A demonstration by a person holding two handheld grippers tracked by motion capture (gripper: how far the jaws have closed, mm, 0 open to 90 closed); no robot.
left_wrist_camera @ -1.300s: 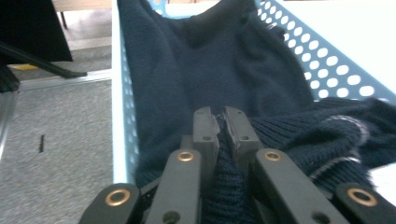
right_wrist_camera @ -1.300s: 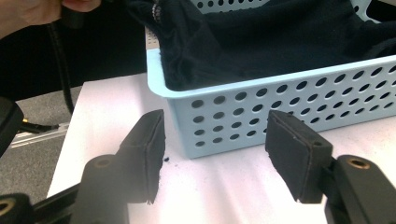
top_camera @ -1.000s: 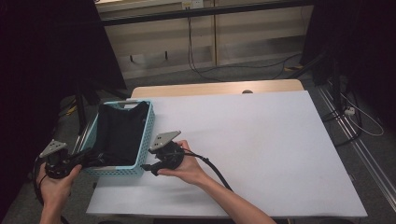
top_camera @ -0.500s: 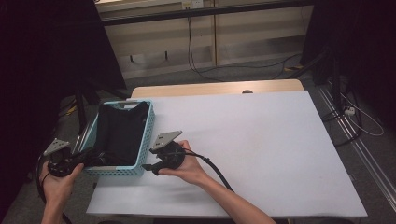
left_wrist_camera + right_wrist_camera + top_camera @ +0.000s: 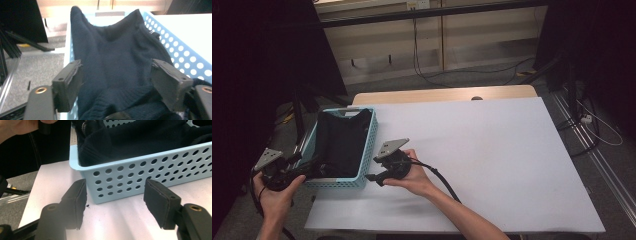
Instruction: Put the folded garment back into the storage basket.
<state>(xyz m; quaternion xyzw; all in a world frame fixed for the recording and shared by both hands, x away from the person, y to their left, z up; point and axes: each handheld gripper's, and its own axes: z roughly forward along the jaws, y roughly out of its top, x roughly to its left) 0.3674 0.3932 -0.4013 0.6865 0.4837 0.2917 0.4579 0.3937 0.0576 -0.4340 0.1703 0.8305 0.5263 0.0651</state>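
In the right gripper view, the right gripper (image 5: 115, 202) stands wide open over the white table (image 5: 125, 220), its jaws released and holding nothing, just short of the perforated wall of the light blue basket (image 5: 150, 172) at twelve o'clock. In the left gripper view, the left gripper (image 5: 117, 82) is likewise spread wide, its pads flanking the dark navy sweater (image 5: 117, 57) that fills the basket; whether the pads touch the knit is unclear. From the high view, the basket (image 5: 364, 145) sits at the table's nine o'clock edge, the sweater (image 5: 342, 140) inside it.
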